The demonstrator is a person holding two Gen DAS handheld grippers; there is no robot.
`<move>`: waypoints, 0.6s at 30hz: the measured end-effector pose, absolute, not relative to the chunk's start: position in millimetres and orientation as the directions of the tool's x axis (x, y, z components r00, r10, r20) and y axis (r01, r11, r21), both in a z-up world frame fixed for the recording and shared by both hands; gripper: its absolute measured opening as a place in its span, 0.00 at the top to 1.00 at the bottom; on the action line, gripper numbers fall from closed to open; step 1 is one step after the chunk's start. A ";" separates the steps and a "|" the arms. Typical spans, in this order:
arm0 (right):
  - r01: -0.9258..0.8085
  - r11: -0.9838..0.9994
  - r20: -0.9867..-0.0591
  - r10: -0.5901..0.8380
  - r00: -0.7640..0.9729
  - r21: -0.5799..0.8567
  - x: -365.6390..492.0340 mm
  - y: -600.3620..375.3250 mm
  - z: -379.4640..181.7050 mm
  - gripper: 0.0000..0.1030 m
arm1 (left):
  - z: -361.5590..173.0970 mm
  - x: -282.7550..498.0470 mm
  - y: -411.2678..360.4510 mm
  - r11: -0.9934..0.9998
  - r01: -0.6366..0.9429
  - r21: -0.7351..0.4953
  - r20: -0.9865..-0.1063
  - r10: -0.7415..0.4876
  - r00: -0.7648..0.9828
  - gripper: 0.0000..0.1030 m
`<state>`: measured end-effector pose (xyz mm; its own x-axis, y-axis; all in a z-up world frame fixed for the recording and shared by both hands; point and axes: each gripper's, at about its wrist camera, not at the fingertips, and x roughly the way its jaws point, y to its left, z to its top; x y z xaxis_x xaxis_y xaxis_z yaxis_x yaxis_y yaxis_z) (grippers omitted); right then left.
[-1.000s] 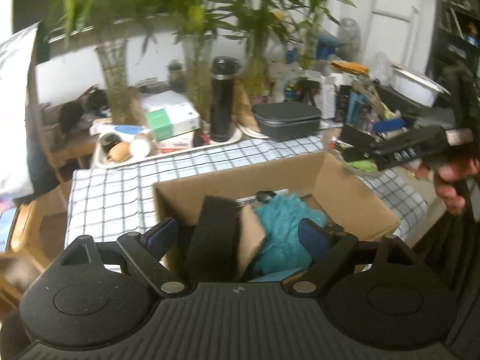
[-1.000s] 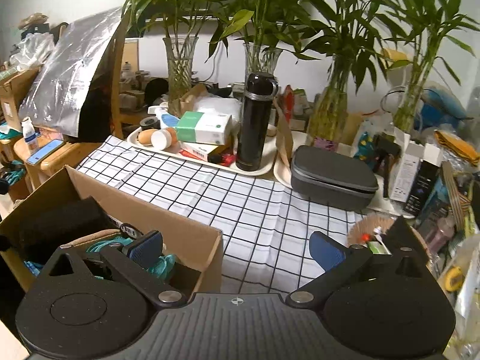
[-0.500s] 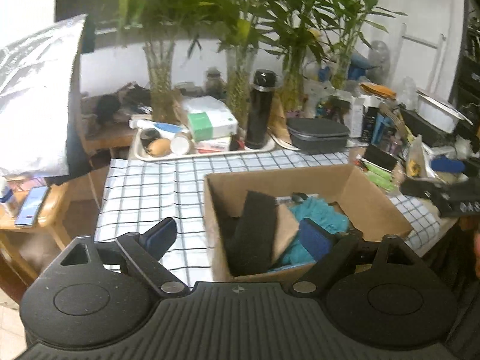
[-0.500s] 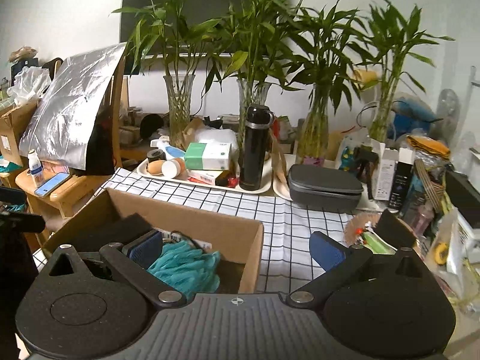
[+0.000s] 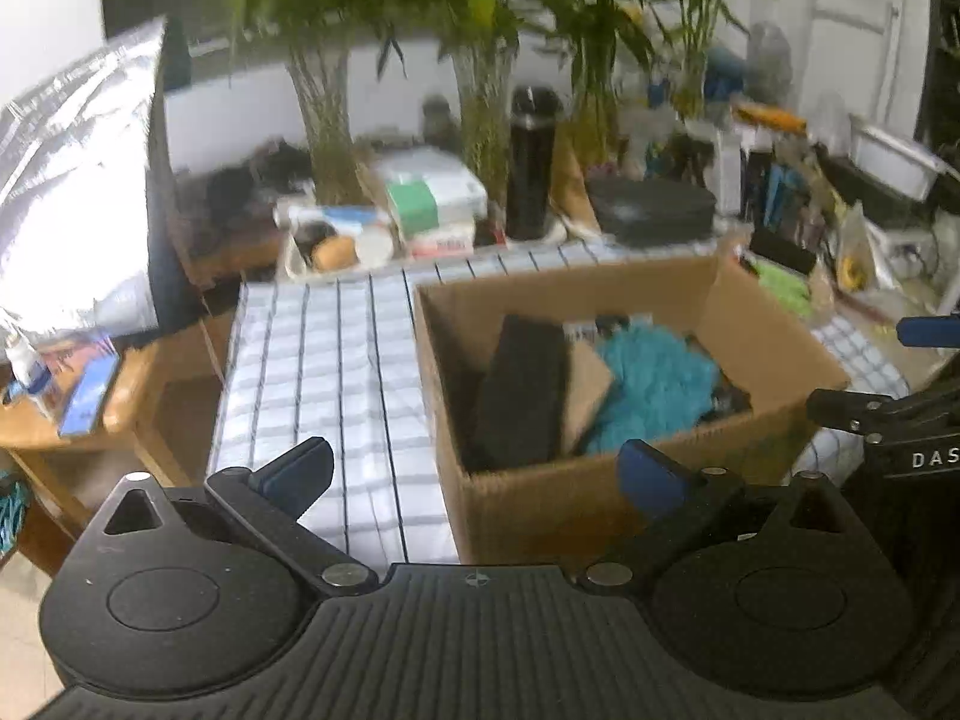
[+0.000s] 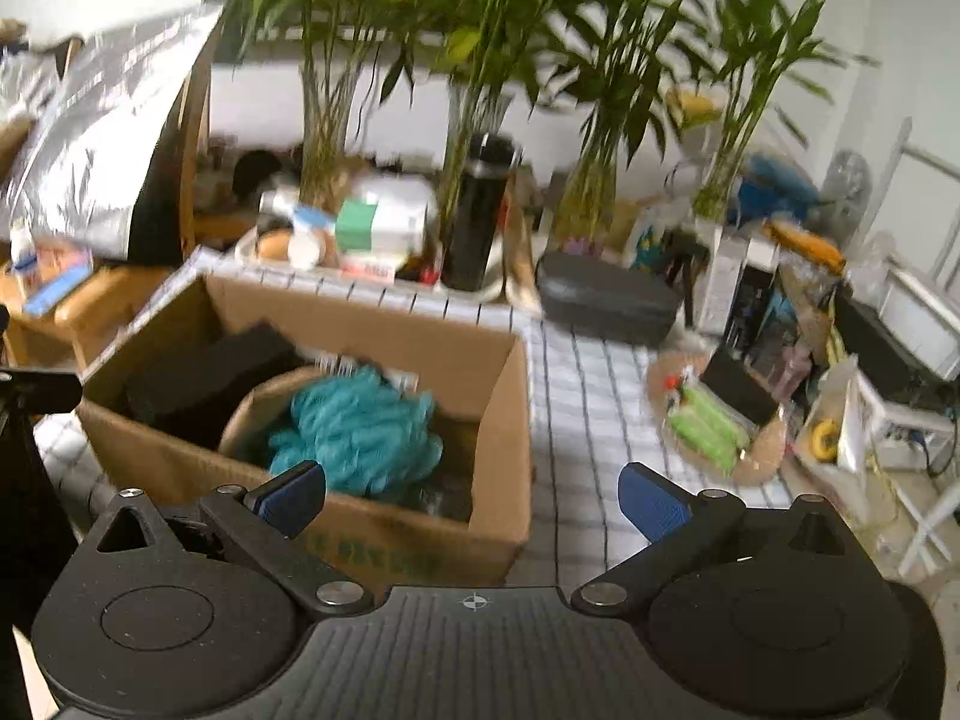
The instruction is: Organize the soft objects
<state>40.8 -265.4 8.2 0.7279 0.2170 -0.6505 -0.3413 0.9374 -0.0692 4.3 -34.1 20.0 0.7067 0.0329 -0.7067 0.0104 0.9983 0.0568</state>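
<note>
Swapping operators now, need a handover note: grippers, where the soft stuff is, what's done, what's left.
Left gripper: jaws opening, nothing between them, near the cardboard box.
Right gripper: open, empty, over the box's near wall.
In the box: teal fluffy item and black foam block.
Done: both lie inside the box.
Left: green soft-looking item sits on the checked tablecloth to the box's right; likely next, though too blurred to be sure.
</note>
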 end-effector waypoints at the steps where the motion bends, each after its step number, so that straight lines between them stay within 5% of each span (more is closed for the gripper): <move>1: -0.345 0.936 -0.669 0.213 0.712 -0.069 41.3 -264.0 5.4 0.00 | 17.2 5.5 -34.0 0.999 0.011 0.049 -0.723 0.028 0.690 0.00; 18: -0.332 0.942 -0.817 0.222 0.532 0.040 47.9 -264.1 -21.3 0.00 | -4.4 10.8 -26.1 1.000 -0.012 0.005 -0.816 0.011 0.578 0.00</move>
